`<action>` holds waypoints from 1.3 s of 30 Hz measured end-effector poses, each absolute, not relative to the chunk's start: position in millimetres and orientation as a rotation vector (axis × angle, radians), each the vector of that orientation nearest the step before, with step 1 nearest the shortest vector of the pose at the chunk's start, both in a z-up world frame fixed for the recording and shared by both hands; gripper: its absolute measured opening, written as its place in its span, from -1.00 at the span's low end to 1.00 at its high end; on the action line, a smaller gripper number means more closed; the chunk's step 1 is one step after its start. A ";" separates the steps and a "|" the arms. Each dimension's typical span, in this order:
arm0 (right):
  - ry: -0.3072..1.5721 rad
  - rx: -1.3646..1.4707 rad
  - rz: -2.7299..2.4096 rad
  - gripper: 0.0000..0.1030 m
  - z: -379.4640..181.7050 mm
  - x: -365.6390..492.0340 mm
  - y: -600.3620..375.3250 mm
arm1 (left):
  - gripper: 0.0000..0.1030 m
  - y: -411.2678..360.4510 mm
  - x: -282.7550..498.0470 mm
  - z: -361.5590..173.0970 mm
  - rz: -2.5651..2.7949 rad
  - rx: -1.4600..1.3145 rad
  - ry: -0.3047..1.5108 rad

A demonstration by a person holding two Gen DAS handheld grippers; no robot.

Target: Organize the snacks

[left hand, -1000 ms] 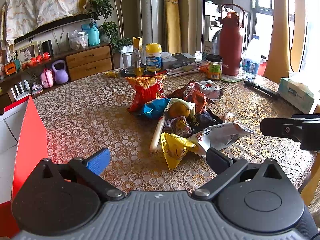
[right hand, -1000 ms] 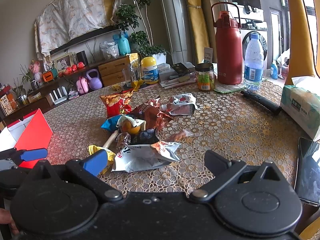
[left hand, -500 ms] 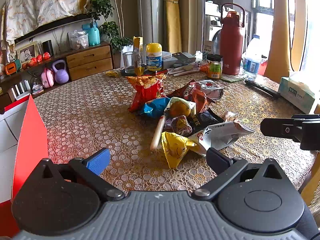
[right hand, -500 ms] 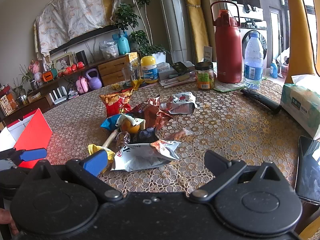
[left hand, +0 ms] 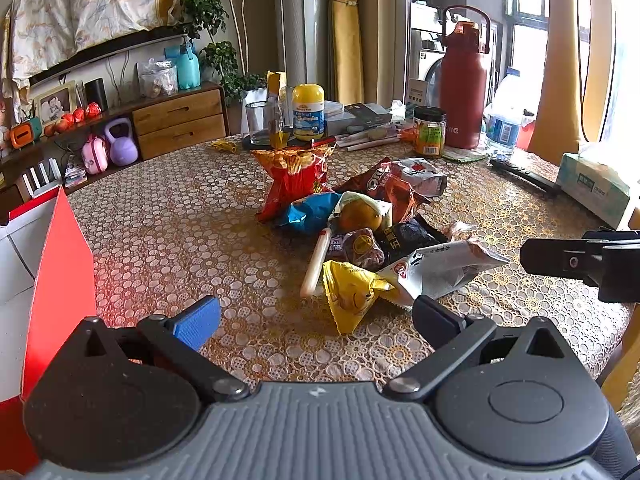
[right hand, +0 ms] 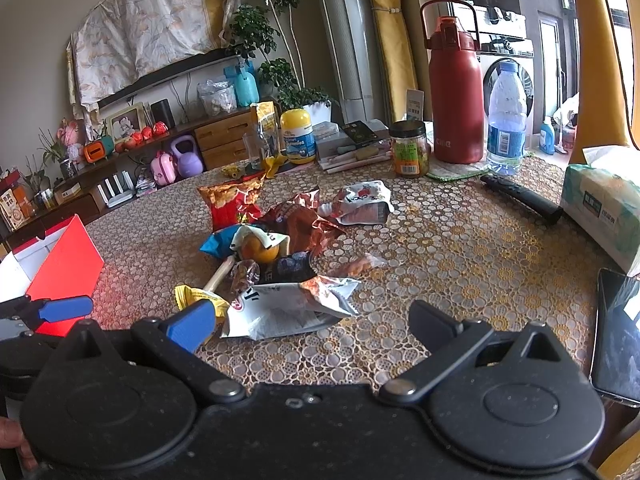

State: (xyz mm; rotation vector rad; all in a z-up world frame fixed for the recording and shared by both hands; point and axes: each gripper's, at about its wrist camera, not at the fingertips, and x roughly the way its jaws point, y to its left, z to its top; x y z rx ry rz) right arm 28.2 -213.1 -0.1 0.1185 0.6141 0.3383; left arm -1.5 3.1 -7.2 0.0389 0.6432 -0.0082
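Evidently nothing has been sorted yet: the snacks lie in one loose heap at mid-table, and no packet is seen inside the red box point(left hand: 60, 264) at the near-left edge, though its interior is only partly shown.

Left gripper point(left hand: 316, 316): fingers spread wide, nothing held, hovering above the near edge of the table point(left hand: 168, 216) w/ the yellow packet point(left hand: 352, 292) just beyond it. Right gripper point(right hand: 310, 318): also spread wide and empty, aimed at the white-silver bag point(right hand: 288, 304), the nearest item of the heap in that view.

Heap contents, near to far:
- yellow packet and white-silver bag, touching, at the near side
- a pale stick-shaped snack point(left hand: 316, 264) lying beside them
- small dark wrapped pieces point(left hand: 384, 240) behind
- an orange-coloured round item point(left hand: 358, 216) in clear wrap, resting on a blue bag point(left hand: 308, 212)
- a brown foil bag point(left hand: 396, 192) and a red chip bag point(left hand: 292, 176), the latter propped half upright
- a white pouch point(left hand: 424, 176) at the far right of the pile

Unrelated things (a red flask point(left hand: 464, 92), a gummies bottle point(left hand: 308, 112), a tissue pack point(left hand: 596, 188)) stand well apart at the far and right sides.

Judged from this: approx. zero progress; every packet is left to be picked and placed. The box is presumed to be the destination, but that can't be confirmed. A first grasp is not yet made.
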 end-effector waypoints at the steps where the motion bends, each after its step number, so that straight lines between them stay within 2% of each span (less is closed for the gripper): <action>1: 0.614 0.118 0.338 1.00 -0.2 28.1 -213.0 | 1.00 2.9 -1.7 -7.3 -0.008 0.039 0.643; 39: 0.646 0.128 0.330 1.00 -10.1 32.5 -214.4 | 1.00 -1.4 3.4 -12.9 -0.016 0.041 0.662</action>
